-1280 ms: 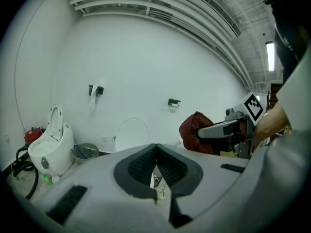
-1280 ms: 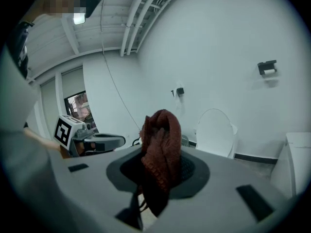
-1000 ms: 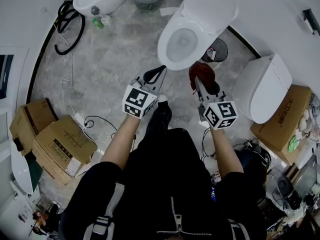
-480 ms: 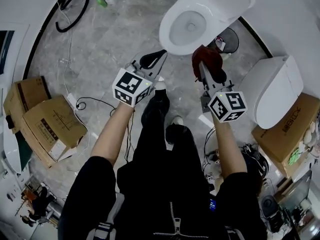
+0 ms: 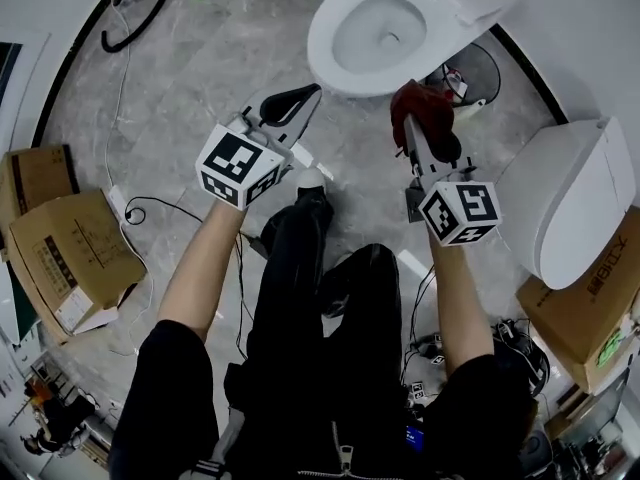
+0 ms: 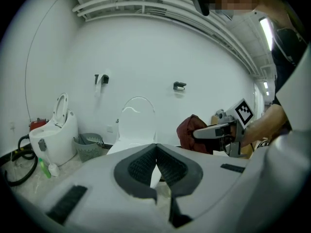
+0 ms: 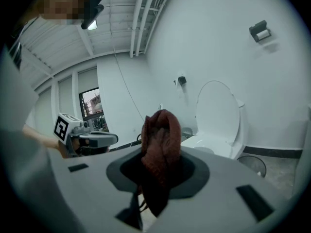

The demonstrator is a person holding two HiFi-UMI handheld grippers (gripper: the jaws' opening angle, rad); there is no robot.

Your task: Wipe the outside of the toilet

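The white toilet (image 5: 400, 28) stands at the top of the head view, lid raised and bowl uncovered. My right gripper (image 5: 408, 118) is shut on a dark red cloth (image 5: 425, 108), which hangs just off the bowl's front right rim. The cloth (image 7: 160, 154) fills the jaws in the right gripper view, with the toilet (image 7: 218, 125) behind it. My left gripper (image 5: 308, 93) is shut with nothing in it, just short of the bowl's front left. In the left gripper view the toilet (image 6: 136, 125) is straight ahead past the closed fingertips (image 6: 146, 164).
A second white toilet (image 5: 560, 198) lies at the right beside a cardboard box (image 5: 590, 308). More boxes (image 5: 60, 248) sit at the left. A black hose (image 5: 140, 18) and floor cables (image 5: 150, 208) lie on the grey floor. A mesh basket (image 6: 90, 144) stands by another toilet (image 6: 53, 135).
The person has stepped towards the toilet, and both grippers now sit closer to the bowl's front rim. The red cloth stays in the right gripper.
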